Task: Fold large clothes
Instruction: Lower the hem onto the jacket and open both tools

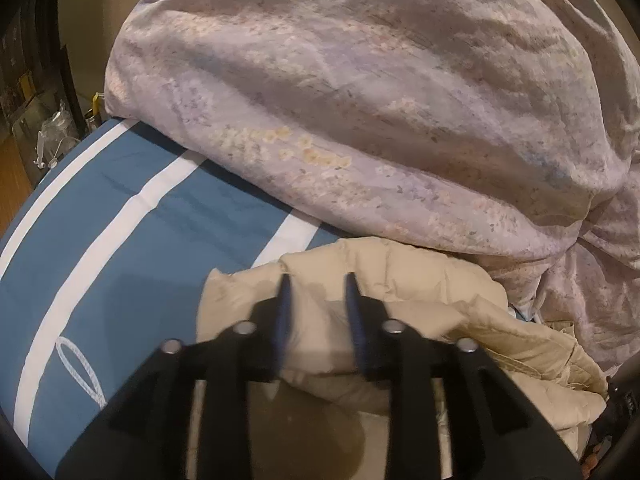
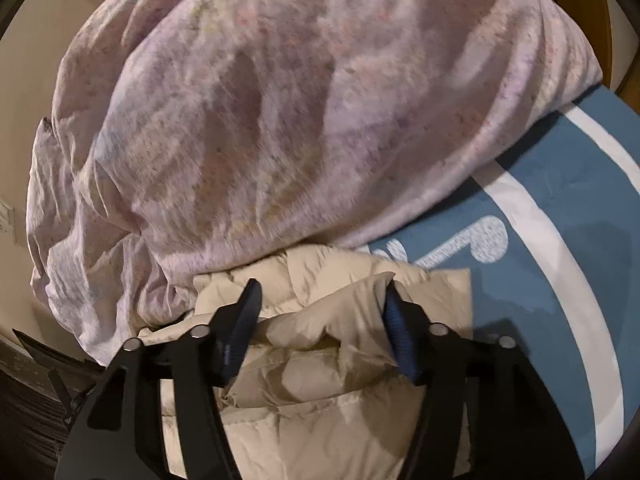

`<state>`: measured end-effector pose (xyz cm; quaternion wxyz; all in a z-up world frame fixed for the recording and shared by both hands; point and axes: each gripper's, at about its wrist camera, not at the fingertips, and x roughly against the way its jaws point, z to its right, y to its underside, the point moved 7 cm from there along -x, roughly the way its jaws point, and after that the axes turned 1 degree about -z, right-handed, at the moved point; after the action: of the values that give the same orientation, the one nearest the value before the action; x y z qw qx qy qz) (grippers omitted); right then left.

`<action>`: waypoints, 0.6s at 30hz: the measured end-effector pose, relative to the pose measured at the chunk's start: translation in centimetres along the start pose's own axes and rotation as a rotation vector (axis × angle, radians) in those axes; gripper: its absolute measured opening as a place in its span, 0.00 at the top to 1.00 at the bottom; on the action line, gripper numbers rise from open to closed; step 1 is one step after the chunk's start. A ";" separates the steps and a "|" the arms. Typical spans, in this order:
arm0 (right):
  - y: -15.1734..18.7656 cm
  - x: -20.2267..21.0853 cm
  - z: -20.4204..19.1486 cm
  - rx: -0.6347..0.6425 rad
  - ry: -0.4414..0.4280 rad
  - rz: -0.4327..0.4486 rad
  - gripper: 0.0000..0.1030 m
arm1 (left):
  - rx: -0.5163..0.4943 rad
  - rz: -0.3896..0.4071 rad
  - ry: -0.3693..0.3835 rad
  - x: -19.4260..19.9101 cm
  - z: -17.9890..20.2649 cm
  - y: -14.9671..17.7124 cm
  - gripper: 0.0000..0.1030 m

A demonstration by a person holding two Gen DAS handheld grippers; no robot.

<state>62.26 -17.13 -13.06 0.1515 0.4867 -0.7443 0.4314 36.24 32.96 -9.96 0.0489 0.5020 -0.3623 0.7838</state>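
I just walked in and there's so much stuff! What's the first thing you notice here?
The huge pink flowery quilt heaped up at the back fills most of both views. In front of it lies a puffy cream jacket, bunched up on a blue sheet with white stripes. The left gripper and right gripper sit over the jacket with jaws apart.

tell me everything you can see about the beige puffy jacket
The beige jacket is a quilted, padded garment of thin, slightly shiny, crinkled fabric. It lies bunched in loose folds on the blue bed cover with white stripes, its far edge against the heaped pink floral duvet. Both the left gripper and the right gripper sit over it with jaws apart, a puffed fold rising between the right one's jaws. No zip or sleeve can be made out.
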 end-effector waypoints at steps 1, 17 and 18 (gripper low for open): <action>-0.1 0.4 -0.3 0.009 0.000 0.010 0.37 | -0.006 0.008 0.000 0.2 0.1 -0.1 0.54; 4.1 4.4 -0.4 0.172 0.073 0.049 0.33 | -0.097 0.093 -0.013 5.6 -1.5 3.4 0.32; 4.2 4.0 -0.8 0.189 0.078 0.042 0.33 | -0.102 0.086 -0.013 5.3 -1.3 3.6 0.32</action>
<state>56.55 -18.23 -12.08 0.1246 0.4660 -0.7040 0.5213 31.06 29.59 -7.75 0.0382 0.4879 -0.4233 0.7624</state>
